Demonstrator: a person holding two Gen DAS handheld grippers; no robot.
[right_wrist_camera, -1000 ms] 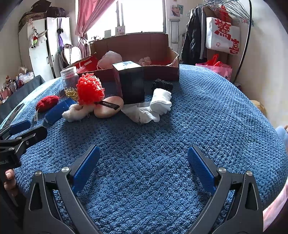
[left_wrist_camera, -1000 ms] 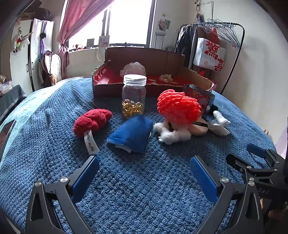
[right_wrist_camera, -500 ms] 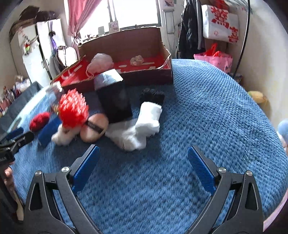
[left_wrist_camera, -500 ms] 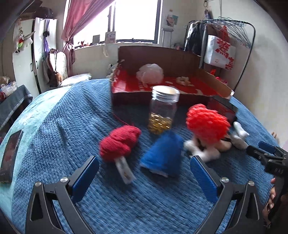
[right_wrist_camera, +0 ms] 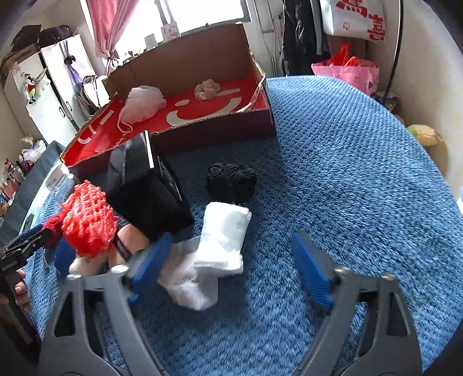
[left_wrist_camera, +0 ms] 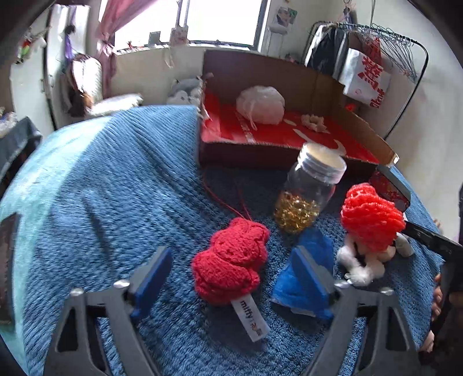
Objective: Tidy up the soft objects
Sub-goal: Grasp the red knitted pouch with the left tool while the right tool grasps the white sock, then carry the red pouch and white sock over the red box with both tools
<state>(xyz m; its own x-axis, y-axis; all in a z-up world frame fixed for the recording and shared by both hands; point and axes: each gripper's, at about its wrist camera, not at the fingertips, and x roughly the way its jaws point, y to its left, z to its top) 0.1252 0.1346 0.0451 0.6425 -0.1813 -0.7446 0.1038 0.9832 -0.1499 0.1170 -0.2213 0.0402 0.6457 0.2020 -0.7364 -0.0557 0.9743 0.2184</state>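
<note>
the white tag point(left_wrist_camera: 251, 320) on the red knitted toy point(left_wrist_camera: 231, 260) read "miffy", followed by small marks too blurred to read. the white bag point(right_wrist_camera: 354, 17) on the clothes rack bore large red chinese characters, too blurred to make out.

Jar point(left_wrist_camera: 311, 193) before box point(left_wrist_camera: 289, 144); sock point(right_wrist_camera: 222, 234) right of pouch point(right_wrist_camera: 147, 196).
</note>
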